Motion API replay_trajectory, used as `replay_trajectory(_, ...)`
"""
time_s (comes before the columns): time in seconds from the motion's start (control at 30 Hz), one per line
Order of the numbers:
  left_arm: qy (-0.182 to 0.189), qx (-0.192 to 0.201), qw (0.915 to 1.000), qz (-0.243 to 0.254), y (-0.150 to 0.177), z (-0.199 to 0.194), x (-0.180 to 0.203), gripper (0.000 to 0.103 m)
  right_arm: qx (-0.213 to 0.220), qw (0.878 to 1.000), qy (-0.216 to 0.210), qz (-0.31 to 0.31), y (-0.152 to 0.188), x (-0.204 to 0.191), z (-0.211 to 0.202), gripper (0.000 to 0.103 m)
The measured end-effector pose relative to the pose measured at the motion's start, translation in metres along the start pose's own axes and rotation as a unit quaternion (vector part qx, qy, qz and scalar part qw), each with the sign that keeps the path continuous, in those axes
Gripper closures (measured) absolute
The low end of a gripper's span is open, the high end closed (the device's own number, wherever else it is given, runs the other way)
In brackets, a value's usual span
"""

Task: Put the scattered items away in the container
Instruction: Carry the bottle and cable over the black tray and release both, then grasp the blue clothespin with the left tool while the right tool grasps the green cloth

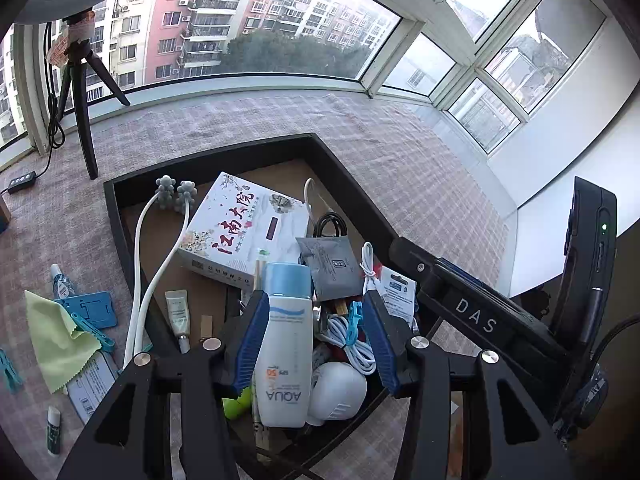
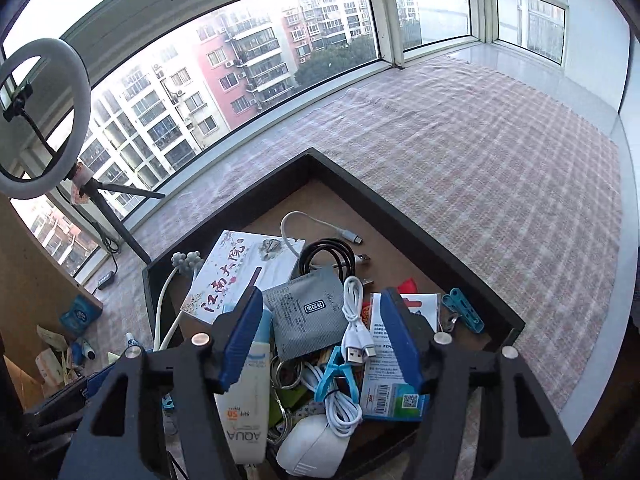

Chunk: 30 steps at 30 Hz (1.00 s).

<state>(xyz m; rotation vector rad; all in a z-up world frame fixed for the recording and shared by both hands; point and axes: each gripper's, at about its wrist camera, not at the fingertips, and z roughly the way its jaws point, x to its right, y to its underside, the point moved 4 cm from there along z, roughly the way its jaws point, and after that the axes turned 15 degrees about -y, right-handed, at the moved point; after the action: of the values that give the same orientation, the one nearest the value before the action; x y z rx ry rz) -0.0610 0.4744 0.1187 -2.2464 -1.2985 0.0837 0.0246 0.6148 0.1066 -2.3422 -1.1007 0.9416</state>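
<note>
A black tray [image 1: 352,168] [image 2: 400,208] sits on a checked cloth and holds many items. Among them are a white flowered box [image 1: 240,228] [image 2: 236,276], a grey sachet [image 1: 332,268] [image 2: 308,316], a coiled white cable [image 1: 352,344] [image 2: 354,320] and a white rounded gadget [image 1: 336,392] [image 2: 312,448]. A white AQUA sunscreen bottle [image 1: 286,340] [image 2: 244,412] lies in the tray. My left gripper [image 1: 316,344] hangs open over it, with only its left pad beside the bottle. My right gripper [image 2: 322,344] is open above the cable and a blue clip [image 2: 336,372], holding nothing.
Left of the tray on the cloth lie a green wipe [image 1: 56,336], a blue card holder [image 1: 92,308], blue clips [image 1: 10,372] and a small tube [image 1: 53,436]. A tripod [image 1: 86,120] with a ring light [image 2: 40,120] stands by the window. The other gripper's black body [image 1: 476,316] crosses the tray's right side.
</note>
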Motion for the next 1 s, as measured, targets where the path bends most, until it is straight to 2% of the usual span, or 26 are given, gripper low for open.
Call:
replay_trajectory(0.27, -0.019, -0.009, 0.9994, -0.029, 0.007, -0.001, -0.032, 0.057, -0.017, 0.999, -0.02, -0.025, 0.007, -0.028, 0.008, 0.043)
replay_trajectory(0.5, -0.068, -0.011, 0.9943, -0.082, 0.014, -0.006, -0.1, 0.057, -0.047, 0.995, -0.058, -0.067, 0.022, -0.078, 0.027, 0.043)
replay_trajectory(0.73, -0.129, -0.013, 0.9813, -0.142, 0.03, -0.018, -0.182, 0.057, -0.093, 0.98, -0.107, -0.136, 0.05, -0.149, 0.054, 0.043)
replay_trajectory(1.0, -0.189, -0.03, 0.9605, -0.202, 0.056, -0.025, -0.264, 0.057, -0.153, 0.953, -0.155, -0.208, 0.088, -0.224, 0.087, 0.043)
